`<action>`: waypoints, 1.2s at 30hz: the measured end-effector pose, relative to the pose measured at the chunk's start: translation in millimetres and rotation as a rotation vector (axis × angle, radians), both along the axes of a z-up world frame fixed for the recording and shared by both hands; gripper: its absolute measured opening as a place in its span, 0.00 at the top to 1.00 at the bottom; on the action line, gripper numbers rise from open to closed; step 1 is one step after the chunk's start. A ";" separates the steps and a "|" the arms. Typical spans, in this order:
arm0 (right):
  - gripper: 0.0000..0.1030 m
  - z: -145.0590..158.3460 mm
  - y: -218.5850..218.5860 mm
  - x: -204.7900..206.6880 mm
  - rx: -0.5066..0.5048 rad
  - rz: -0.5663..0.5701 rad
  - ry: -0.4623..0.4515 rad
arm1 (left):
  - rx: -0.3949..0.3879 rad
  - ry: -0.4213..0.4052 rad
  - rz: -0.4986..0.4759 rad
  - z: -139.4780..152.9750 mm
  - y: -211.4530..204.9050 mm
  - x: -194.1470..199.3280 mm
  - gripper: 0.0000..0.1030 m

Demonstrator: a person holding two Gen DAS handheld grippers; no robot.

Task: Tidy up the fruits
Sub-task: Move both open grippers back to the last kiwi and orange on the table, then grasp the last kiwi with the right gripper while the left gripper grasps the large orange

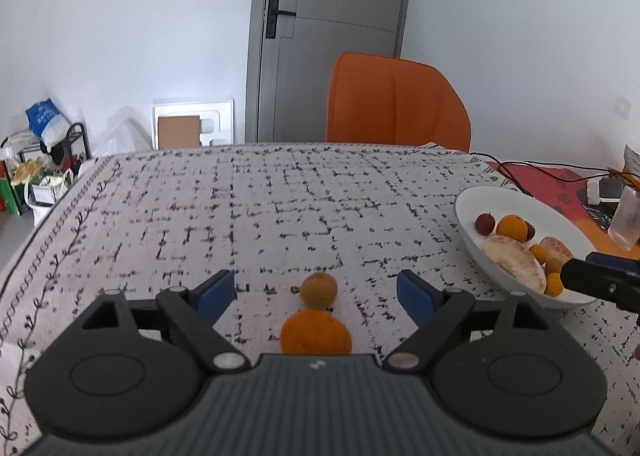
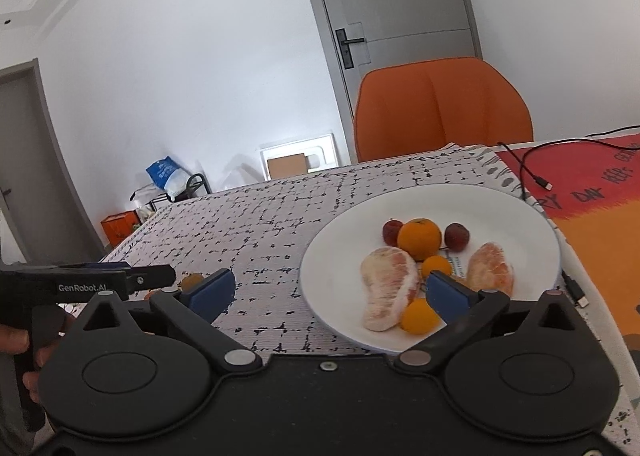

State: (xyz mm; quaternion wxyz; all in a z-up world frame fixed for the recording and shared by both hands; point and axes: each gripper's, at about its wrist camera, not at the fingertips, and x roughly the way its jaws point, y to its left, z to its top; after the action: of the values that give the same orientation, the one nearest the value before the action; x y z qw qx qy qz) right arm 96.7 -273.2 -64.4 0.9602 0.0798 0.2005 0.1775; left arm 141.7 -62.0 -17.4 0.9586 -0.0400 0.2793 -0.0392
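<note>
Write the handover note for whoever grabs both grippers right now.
Left gripper: open, empty, jaws straddling the two fruits not yet plated, an orange and a brownish round fruit just beyond it on the patterned tablecloth.
Right gripper: open, empty, at the near rim of the white plate.
Done: plate holds two pomelo pieces, oranges, small orange fruits and two red fruits.
Left: move both loose fruits onto the plate.

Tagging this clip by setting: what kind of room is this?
Most likely a home dining area: a table with a patterned cloth, an orange chair pulled up to it, a plate of fruit, and a grey door behind.
</note>
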 end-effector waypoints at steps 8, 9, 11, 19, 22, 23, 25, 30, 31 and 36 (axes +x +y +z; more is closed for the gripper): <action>0.00 0.6 19.9 4.2 -0.046 0.017 -0.013 | -0.030 0.037 -0.003 -18.5 5.1 -0.7 0.17; 0.00 0.7 24.9 5.4 -0.053 0.020 -0.016 | -0.035 0.049 0.001 -20.8 6.5 1.2 0.20; 0.00 0.5 32.6 8.7 -0.056 0.015 -0.010 | -0.061 0.066 0.009 -25.1 11.5 3.8 0.38; 0.00 -1.1 65.1 13.2 -0.078 0.090 0.002 | -0.104 0.076 0.045 -23.1 37.6 -0.8 0.61; 0.00 -1.0 73.5 16.9 -0.078 0.112 0.012 | -0.107 0.055 0.071 -19.8 49.3 -6.6 0.61; 0.00 -1.2 75.6 17.0 -0.077 0.118 0.012 | -0.110 0.052 0.078 -19.3 52.6 -8.3 0.61; 0.00 -0.7 79.6 19.0 -0.076 0.126 0.014 | -0.113 0.048 0.094 -17.4 59.3 -9.3 0.61; 0.00 0.4 94.0 23.0 -0.082 0.163 0.017 | -0.114 0.029 0.126 -13.5 73.5 -14.8 0.61; 0.00 0.3 96.0 23.9 -0.083 0.171 0.018 | -0.115 0.026 0.130 -12.7 75.3 -15.8 0.61; 0.04 -1.6 112.1 29.2 -0.083 0.224 0.036 | -0.121 0.012 0.142 -11.9 87.0 -20.2 0.61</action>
State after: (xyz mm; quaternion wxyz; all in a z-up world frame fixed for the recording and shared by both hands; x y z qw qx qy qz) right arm 125.9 -161.1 -66.0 0.9331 0.0204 0.2323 0.2737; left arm 121.4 25.0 -29.4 0.9531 -0.1177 0.2785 0.0120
